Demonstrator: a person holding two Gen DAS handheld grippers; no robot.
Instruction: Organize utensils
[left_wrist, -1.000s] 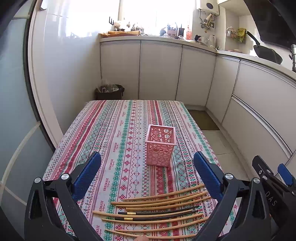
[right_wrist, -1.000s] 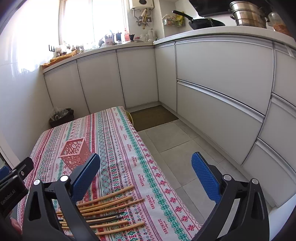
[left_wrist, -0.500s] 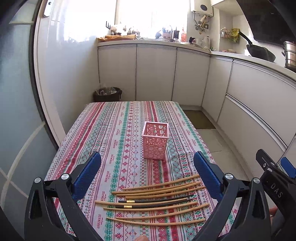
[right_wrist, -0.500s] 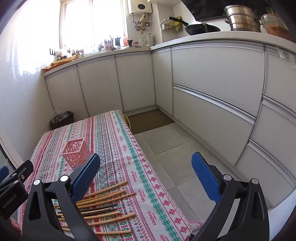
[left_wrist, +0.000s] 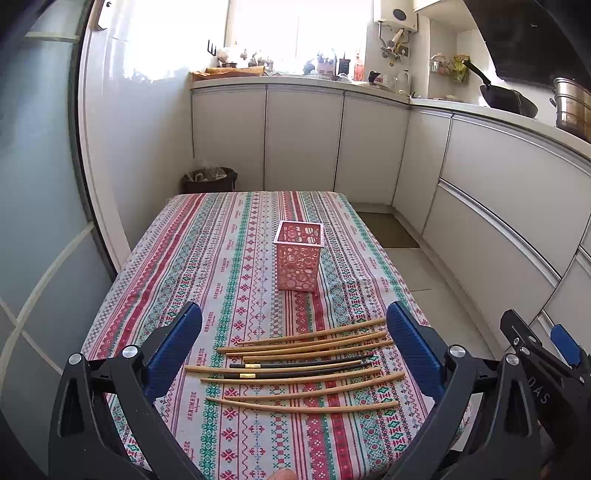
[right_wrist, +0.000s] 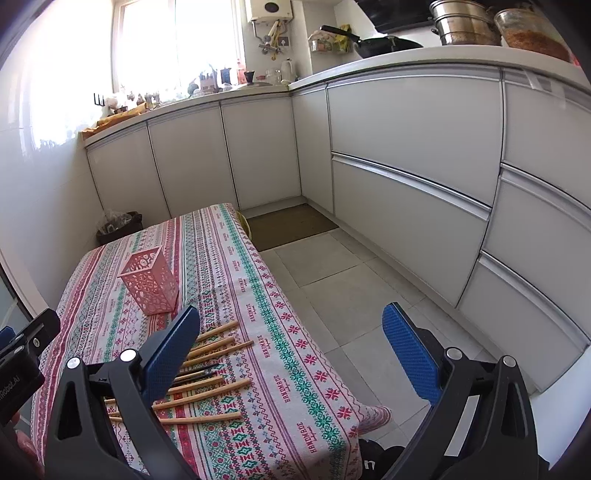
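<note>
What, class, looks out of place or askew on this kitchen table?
The chopsticks lie loose in a fanned row on the tablecloth instead of in the pink holder, which stands upright beyond them. Two dark ones sit among the wooden ones. Nothing looks spilled or damaged.

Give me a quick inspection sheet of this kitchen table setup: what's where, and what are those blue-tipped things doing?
Surface: table under a red, green and white patterned tablecloth.
Job's things: a row of long bamboo chopsticks with two black gold-banded chopsticks among them, lying flat at the near end; an upright pink perforated plastic holder beyond them, nothing seen inside.
Clutter: nothing seen on the cloth.
Grippers: left claw open, above the chopsticks, holding nothing; right claw open, at the table's right edge, holding nothing.
Cables: nothing seen.
Surroundings: white kitchen cabinets, dark waste bin past the table, black pan and steel pots on the counter.
</note>
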